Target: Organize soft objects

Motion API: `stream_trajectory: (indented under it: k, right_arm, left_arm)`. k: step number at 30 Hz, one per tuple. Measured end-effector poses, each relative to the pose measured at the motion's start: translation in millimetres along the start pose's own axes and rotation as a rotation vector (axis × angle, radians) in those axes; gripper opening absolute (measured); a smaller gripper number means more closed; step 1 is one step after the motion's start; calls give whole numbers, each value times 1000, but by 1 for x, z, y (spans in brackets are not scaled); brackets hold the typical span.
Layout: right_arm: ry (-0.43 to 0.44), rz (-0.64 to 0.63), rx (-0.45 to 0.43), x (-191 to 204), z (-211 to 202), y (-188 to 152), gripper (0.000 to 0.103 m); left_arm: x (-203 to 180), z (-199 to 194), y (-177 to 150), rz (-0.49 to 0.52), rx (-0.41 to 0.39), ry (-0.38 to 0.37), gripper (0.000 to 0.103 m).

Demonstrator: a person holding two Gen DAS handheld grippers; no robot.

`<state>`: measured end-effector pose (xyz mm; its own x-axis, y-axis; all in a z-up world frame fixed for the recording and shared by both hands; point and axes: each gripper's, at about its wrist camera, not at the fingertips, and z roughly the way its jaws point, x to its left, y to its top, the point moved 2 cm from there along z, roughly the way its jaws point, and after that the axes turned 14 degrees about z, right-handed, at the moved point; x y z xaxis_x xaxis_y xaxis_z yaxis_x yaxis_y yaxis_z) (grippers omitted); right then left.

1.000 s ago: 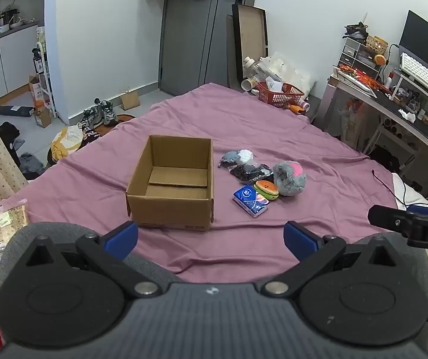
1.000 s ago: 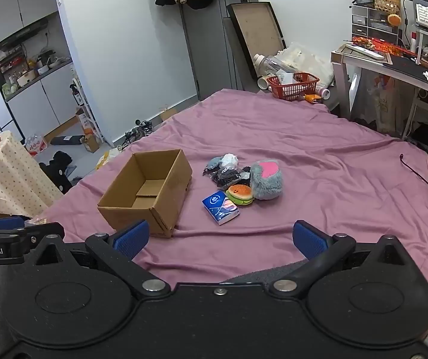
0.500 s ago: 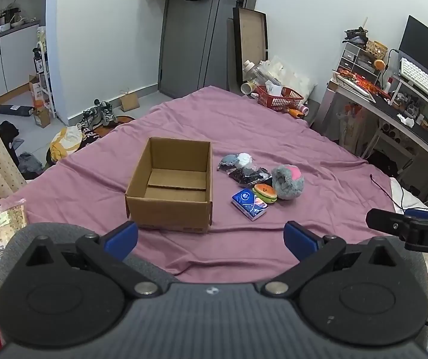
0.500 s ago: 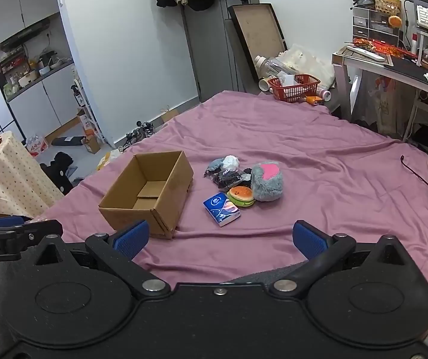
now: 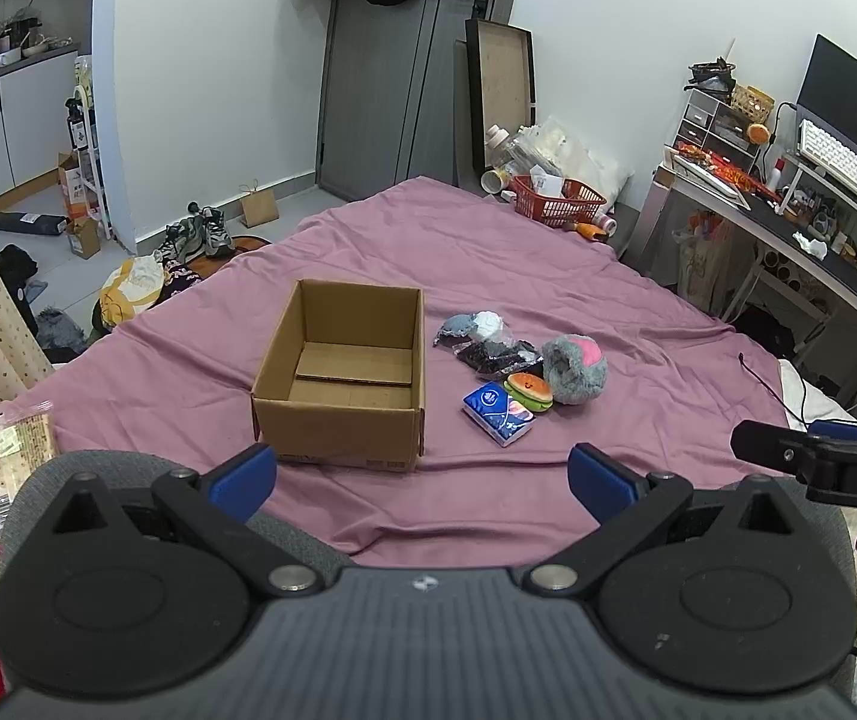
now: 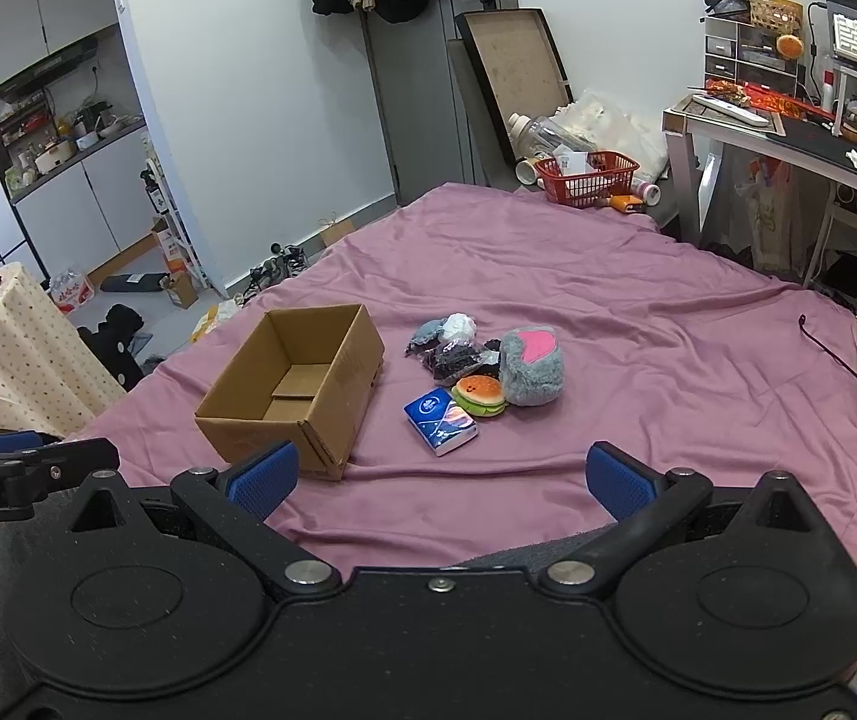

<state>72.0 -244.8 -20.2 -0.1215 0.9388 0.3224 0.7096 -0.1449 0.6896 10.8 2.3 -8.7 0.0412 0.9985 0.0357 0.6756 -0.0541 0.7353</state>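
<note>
Left of centre in the left wrist view, the cardboard box point(image 5: 341, 381) is sitting open-topped and empty on the purple bedspread point(image 5: 548, 276), likely waiting to receive things. Just to its right the soft toys are lying bunched: a tissue pack point(image 5: 497, 413), a burger plush point(image 5: 528, 390) and a grey fluffy toy point(image 5: 575, 369). Both the left gripper point(image 5: 422, 474) and the right gripper point(image 6: 437, 477) are hovering low in frame, jaws spread wide, holding nothing.
</note>
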Motion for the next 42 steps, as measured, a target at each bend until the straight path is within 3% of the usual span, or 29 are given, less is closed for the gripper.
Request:
stream_trajectory:
  k: [42]
  right_arm:
    - [2,-1,-5,-2,0,0,103]
  left_arm:
    - [1,-8,6,-7,-11,4,103]
